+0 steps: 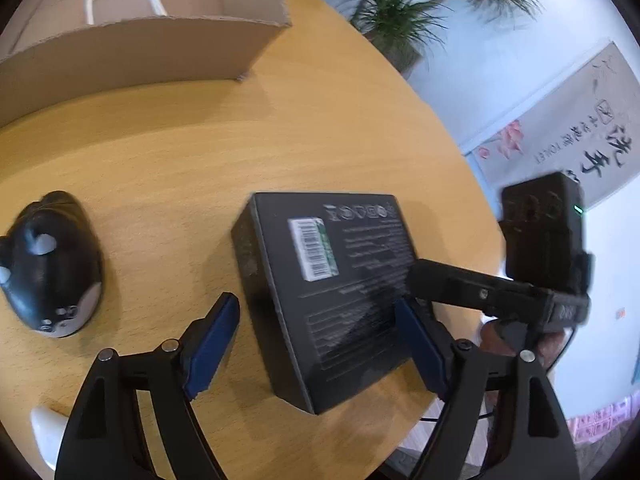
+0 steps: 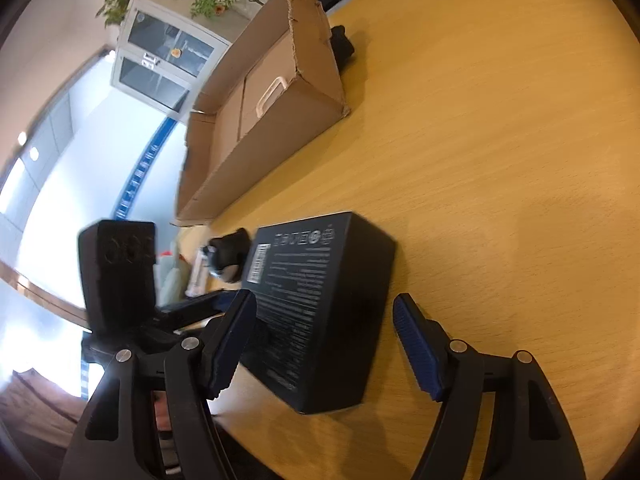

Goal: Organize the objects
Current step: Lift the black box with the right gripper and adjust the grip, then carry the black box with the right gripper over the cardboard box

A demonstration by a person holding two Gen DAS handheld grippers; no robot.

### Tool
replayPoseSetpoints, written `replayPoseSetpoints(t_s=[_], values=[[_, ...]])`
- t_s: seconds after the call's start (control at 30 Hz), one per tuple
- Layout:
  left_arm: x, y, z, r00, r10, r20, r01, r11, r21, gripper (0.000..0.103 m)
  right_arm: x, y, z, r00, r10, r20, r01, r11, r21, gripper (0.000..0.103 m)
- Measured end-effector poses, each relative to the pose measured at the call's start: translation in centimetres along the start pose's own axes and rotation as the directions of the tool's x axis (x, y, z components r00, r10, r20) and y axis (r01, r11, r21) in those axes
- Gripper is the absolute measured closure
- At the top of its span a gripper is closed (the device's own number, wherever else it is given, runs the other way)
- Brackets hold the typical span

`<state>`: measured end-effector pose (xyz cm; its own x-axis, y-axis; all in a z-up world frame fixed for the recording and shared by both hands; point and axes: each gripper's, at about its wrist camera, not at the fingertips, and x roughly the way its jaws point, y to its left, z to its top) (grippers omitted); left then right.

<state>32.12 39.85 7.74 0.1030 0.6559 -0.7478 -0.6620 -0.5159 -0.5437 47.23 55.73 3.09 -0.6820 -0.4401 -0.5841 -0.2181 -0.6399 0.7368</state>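
A black printed box with a barcode label lies flat on the round wooden table. My left gripper is open, its blue pads on either side of the box's near end. My right gripper is open too, straddling the same box from the other side; its body shows in the left wrist view. A black toy animal lies left of the box. An open cardboard box stands at the far edge, a white frame-like item inside it.
A white object lies by my left gripper's base. The table edge curves close on the right of the box. A second dark object sits behind the cardboard box. Plants and a cabinet stand beyond the table.
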Motion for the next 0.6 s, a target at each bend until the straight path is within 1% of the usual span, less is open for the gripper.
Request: replayPoseSetpoints(t_s=[0.07, 0.13, 0.17, 0.3, 0.4, 0.6], values=[[-0.2, -0.6, -0.3, 0.999, 0.03, 0.018, -0.031, 0.999, 0.028, 0.024, 0.3, 0.6, -0.1, 0.999, -0.041, 0.005, 0.041, 0.999, -0.024, 0.039], [-0.2, -0.7, -0.5, 0.999, 0.035, 0.022, -0.036, 0.999, 0.034, 0.023, 0.4, 0.8, -0.1, 0.998, -0.061, 0.003, 0.061, 0.998, -0.018, 0.041], [-0.4, -0.7, -0.6, 0.999, 0.042, 0.029, -0.043, 0.998, 0.037, 0.023, 0.5, 0.8, -0.1, 0.997, -0.083, 0.001, 0.083, 0.996, -0.022, 0.048], [-0.7, -0.9, -1.1, 0.997, 0.058, 0.048, -0.06, 0.997, 0.053, 0.024, 0.2, 1.4, -0.1, 0.995, -0.094, 0.018, 0.094, 0.995, -0.033, 0.05], [-1.2, -1.4, -1.2, 0.994, 0.076, 0.078, -0.082, 0.994, 0.077, 0.024, -0.3, 1.9, -0.1, 0.995, -0.095, 0.036, 0.097, 0.994, -0.047, 0.052], [-3.0, -1.6, -1.0, 0.988, 0.069, 0.137, -0.083, 0.992, 0.098, 0.024, -1.4, 3.8, 0.5, 0.993, -0.091, 0.076, 0.098, 0.992, -0.085, 0.052]])
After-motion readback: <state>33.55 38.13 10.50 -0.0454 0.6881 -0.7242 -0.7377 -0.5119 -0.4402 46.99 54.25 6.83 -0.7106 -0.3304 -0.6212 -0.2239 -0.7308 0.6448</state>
